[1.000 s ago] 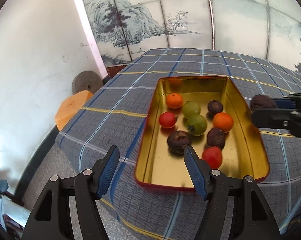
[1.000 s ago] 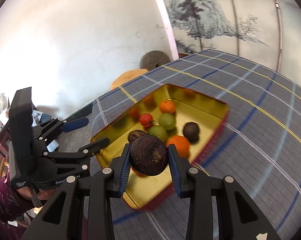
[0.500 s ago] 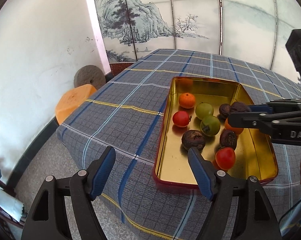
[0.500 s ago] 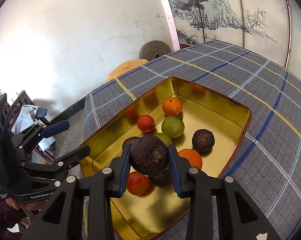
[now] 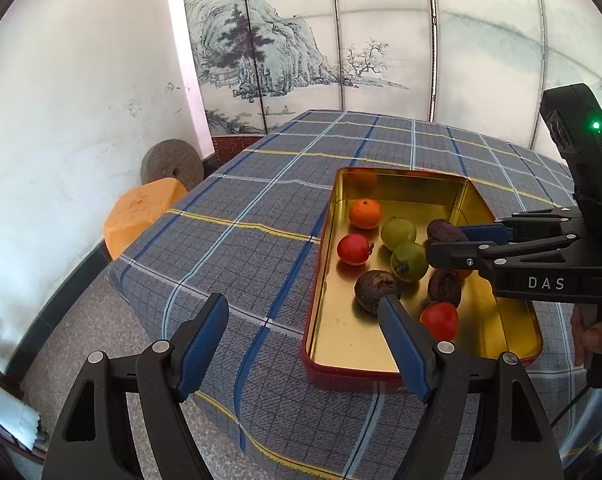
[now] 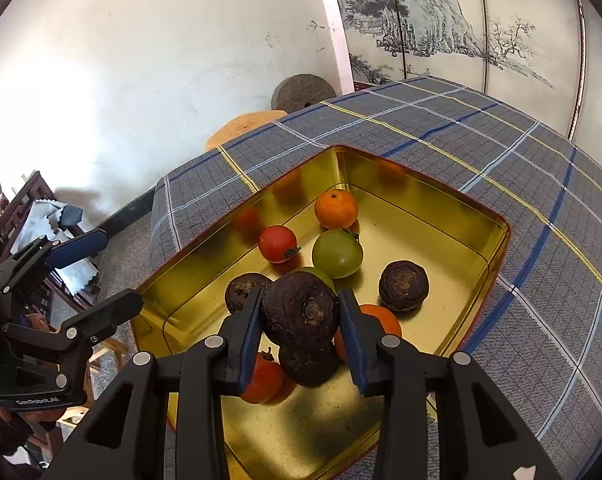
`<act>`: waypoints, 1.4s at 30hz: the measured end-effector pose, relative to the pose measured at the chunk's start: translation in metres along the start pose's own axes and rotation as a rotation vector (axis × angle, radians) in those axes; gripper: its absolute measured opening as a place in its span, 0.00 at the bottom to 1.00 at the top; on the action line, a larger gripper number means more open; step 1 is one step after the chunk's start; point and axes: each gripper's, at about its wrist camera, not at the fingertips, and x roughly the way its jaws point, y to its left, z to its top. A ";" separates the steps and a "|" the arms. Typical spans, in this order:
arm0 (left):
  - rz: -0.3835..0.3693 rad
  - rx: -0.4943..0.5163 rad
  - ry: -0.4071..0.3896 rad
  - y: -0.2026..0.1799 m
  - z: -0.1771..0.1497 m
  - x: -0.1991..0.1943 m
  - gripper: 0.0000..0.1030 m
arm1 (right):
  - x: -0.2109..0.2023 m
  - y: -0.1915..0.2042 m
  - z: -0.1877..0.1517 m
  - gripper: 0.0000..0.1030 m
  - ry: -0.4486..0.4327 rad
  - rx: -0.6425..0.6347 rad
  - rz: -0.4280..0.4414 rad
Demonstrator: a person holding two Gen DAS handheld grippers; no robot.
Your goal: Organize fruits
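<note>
I've got the dark wrinkled fruit (image 6: 303, 312) pinched between the pads of my right gripper (image 6: 301, 320), low centre of the right wrist frame, hanging over the gold tray (image 6: 441, 204) and its pile. The jaws are just starting to ease apart, though the pads look to be on the skin for now. I'm holding it over the middle because the other dark fruits (image 6: 403, 286) sit there, so it should land among its kind, I reckon. In the left wrist view my left gripper (image 5: 301, 332) sits at the bottom, jaws spreading with nothing between them, parked at the tray's near rim (image 5: 353, 370), clear of the drop. The green tomato (image 6: 337, 254) and orange (image 6: 336, 209) crowd the far side.
</note>
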 end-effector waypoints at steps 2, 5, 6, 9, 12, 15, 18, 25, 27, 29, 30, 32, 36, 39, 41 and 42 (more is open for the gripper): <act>-0.001 -0.007 -0.006 0.000 0.001 -0.002 0.76 | -0.003 0.001 0.000 0.37 -0.014 -0.001 -0.004; 0.004 -0.017 -0.018 0.002 0.002 -0.006 0.76 | -0.019 0.006 0.001 0.50 -0.065 -0.008 -0.015; 0.007 -0.022 -0.025 0.003 0.002 -0.008 0.76 | -0.026 0.008 0.001 0.55 -0.089 -0.014 -0.029; 0.014 -0.042 -0.045 0.006 0.004 -0.017 0.76 | -0.051 0.021 -0.002 0.66 -0.173 -0.043 -0.071; 0.026 -0.055 -0.075 0.007 0.007 -0.029 0.76 | -0.081 0.038 -0.008 0.86 -0.271 -0.085 -0.149; 0.018 -0.064 -0.119 0.007 0.011 -0.044 0.77 | -0.111 0.052 -0.017 0.97 -0.372 -0.109 -0.210; 0.006 -0.074 -0.162 0.008 0.016 -0.061 0.82 | -0.136 0.060 -0.024 0.98 -0.430 -0.128 -0.241; -0.005 -0.067 -0.242 0.001 0.026 -0.099 0.90 | -0.170 0.057 -0.035 0.99 -0.473 -0.128 -0.275; -0.008 -0.056 -0.254 -0.002 0.028 -0.107 0.91 | -0.175 0.054 -0.040 0.99 -0.475 -0.123 -0.282; -0.016 -0.050 -0.256 -0.006 0.029 -0.113 0.93 | -0.179 0.050 -0.045 0.99 -0.473 -0.116 -0.289; -0.020 -0.049 -0.251 -0.008 0.031 -0.115 0.93 | -0.181 0.047 -0.048 0.99 -0.471 -0.111 -0.290; -0.038 -0.051 -0.244 -0.010 0.032 -0.119 0.94 | -0.184 0.040 -0.054 0.99 -0.464 -0.096 -0.295; -0.062 -0.060 -0.233 -0.016 0.036 -0.122 0.95 | -0.185 0.013 -0.066 1.00 -0.431 -0.060 -0.316; -0.048 -0.061 -0.224 -0.023 0.040 -0.121 0.95 | -0.179 -0.017 -0.078 1.00 -0.365 -0.053 -0.385; -0.033 -0.057 -0.231 -0.028 0.042 -0.121 0.95 | -0.175 -0.048 -0.088 1.00 -0.315 -0.028 -0.436; -0.026 -0.046 -0.234 -0.032 0.042 -0.121 0.95 | -0.173 -0.070 -0.094 1.00 -0.278 -0.007 -0.470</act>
